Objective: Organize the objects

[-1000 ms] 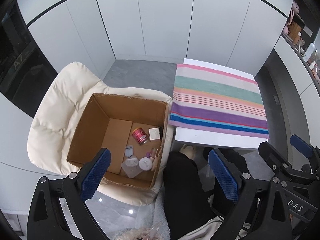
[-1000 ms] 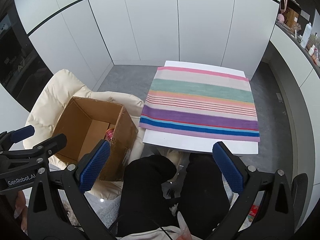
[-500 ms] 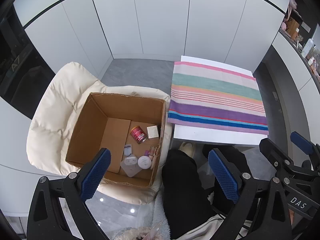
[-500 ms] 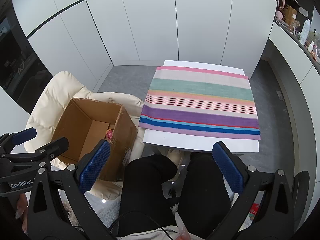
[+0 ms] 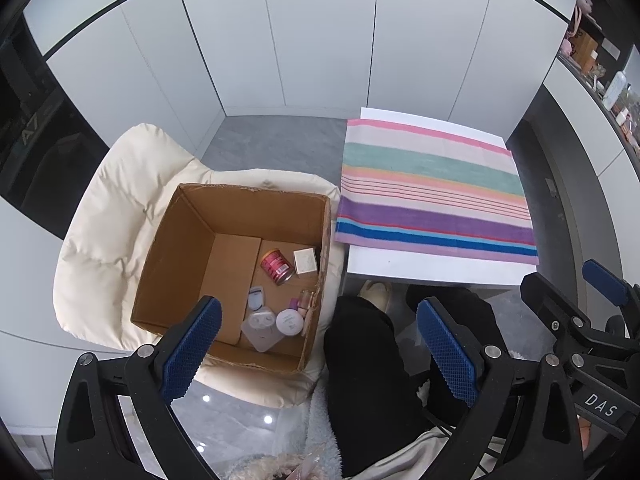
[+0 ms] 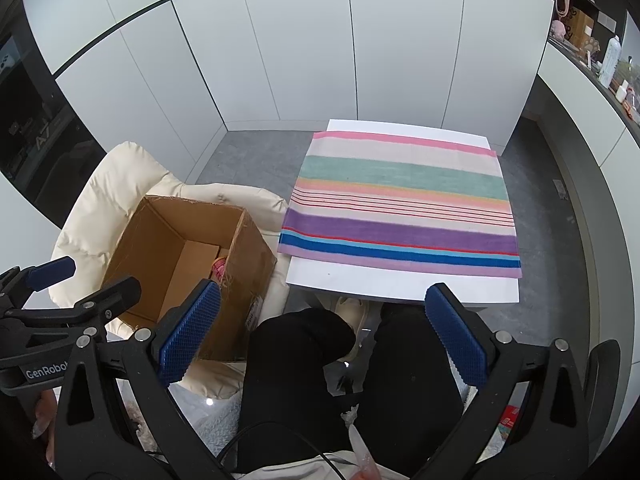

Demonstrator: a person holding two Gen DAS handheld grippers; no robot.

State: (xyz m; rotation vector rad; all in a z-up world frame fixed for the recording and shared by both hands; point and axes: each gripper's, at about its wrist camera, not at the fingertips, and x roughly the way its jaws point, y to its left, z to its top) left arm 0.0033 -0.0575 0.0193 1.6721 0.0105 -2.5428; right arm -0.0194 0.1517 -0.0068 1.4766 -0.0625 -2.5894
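An open cardboard box (image 5: 188,248) sits on a cream padded chair (image 5: 108,216). Inside lie a red can (image 5: 276,266) on its side, a small cream carton (image 5: 306,261), a white round jar (image 5: 289,322), a clear plastic case (image 5: 259,330) and small bottles (image 5: 304,304). My left gripper (image 5: 320,354) is open and empty, high above the box's near right side. My right gripper (image 6: 320,340) is open and empty, above the person's black-trousered knees (image 6: 304,360). The box (image 6: 168,256) also shows in the right wrist view. A striped cloth (image 6: 404,204) covers a white table (image 6: 384,286).
White cabinet doors (image 6: 320,52) line the back wall. A grey floor strip (image 5: 272,144) lies between them and the chair. A shelf with bottles and bags (image 6: 600,52) runs along the right. A dark glass panel (image 5: 28,152) stands at the left.
Both grippers have risen and drawn back slightly, so the box and table look smaller. Both stay open and empty. Nothing in the box has moved.
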